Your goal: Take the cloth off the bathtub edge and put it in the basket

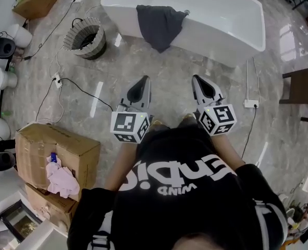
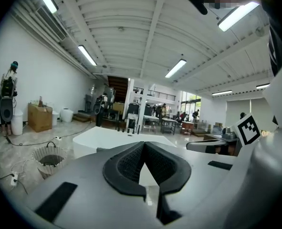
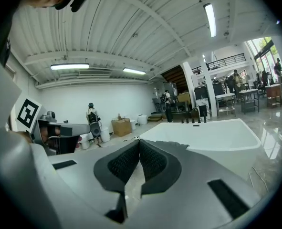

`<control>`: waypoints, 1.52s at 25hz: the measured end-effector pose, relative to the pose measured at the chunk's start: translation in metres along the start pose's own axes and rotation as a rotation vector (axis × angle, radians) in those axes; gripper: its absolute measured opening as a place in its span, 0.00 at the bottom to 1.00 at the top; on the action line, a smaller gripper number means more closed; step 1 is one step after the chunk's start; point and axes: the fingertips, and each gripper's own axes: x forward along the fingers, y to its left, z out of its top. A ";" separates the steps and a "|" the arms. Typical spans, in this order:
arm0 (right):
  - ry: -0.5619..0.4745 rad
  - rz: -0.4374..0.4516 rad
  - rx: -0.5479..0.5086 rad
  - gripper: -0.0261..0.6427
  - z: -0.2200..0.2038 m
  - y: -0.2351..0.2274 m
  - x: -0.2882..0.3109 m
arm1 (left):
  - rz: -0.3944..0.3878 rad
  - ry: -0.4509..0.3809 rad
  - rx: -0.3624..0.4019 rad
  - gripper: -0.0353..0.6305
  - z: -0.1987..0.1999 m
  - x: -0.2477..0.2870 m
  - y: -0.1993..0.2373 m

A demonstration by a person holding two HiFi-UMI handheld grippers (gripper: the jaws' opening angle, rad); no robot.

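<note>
Well, both of my tools were pressed together, with nothing between their pads. I had the left tool (image 1: 144, 80) and the right tool (image 1: 196, 79) side by side in front of my chest, above the marbled floor (image 1: 169, 69), their tips pointing toward the white bathtub (image 1: 216, 40). The dark grey cloth (image 1: 159, 24) lay draped over the near edge of the bathtub, with a pointed fold hanging down the outer wall. It was well apart from both tools, ahead of them, and roughly between the two lines they pointed along. The basket (image 1: 96, 48) stood on the floor near the bathtub's left end, left of the cloth and ahead and to the left of my left tool, well apart from it. In the right gripper view, the cloth showed on the bathtub rim just past the closed tips. In the left gripper view, the basket sat low at the left, beside the bathtub.
</note>
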 end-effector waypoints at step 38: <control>-0.014 0.085 -0.054 0.06 0.109 -0.137 0.253 | 0.026 -0.028 -0.004 0.07 0.093 0.255 0.132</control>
